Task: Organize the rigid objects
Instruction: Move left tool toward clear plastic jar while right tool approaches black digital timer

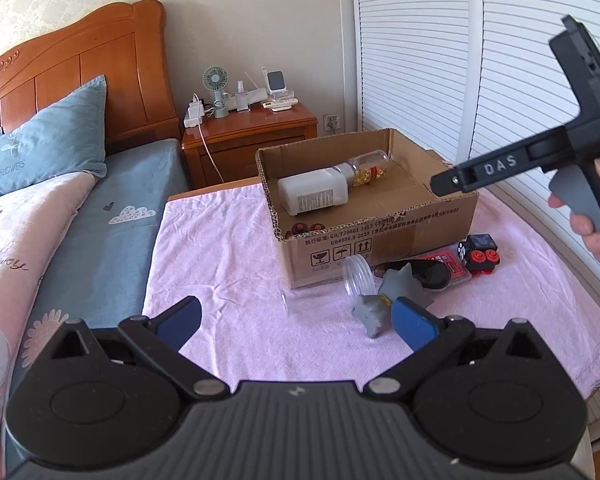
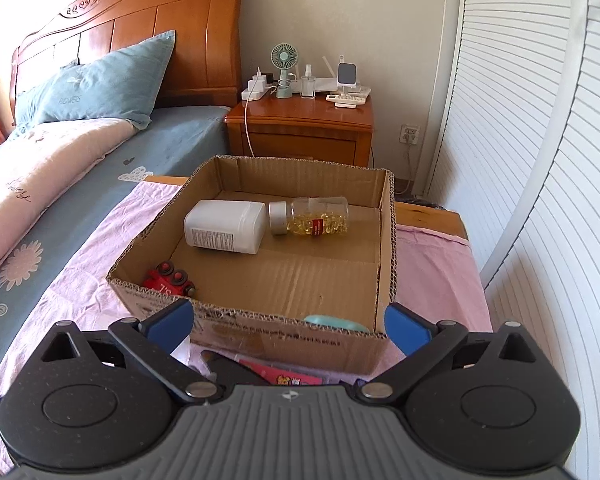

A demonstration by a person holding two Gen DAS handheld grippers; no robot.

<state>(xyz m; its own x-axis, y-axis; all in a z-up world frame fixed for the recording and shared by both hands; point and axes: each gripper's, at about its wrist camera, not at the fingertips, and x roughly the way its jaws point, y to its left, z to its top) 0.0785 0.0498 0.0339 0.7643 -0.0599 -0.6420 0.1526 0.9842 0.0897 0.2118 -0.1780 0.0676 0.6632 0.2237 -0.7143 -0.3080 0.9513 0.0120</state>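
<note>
A cardboard box (image 2: pixel 386 240) stands on the pink cloth (image 1: pixel 228 264); it also shows in the left wrist view (image 1: pixel 380 236). Inside lie a white bottle (image 2: pixel 224 227), a clear capsule bottle (image 2: pixel 316 216), a red toy car (image 2: pixel 168 280) and a teal object (image 2: pixel 336 324). In front of the box lie a clear plastic jar (image 1: pixel 356 276), a grey figure (image 1: pixel 374 314), a black object (image 1: pixel 430 274), a red packet (image 1: pixel 450 264) and a black-and-red toy (image 1: pixel 480 250). My left gripper (image 1: pixel 296 320) is open and empty above the cloth, near the grey figure. My right gripper (image 2: pixel 288 326) is open and empty above the box's near wall.
A bed with a blue pillow (image 1: pixel 44 140) and a floral quilt (image 1: pixel 16 240) lies to the left. A wooden nightstand (image 2: pixel 300 128) with a fan, chargers and a white cable stands behind the box. White louvred doors (image 2: pixel 540 160) line the right side.
</note>
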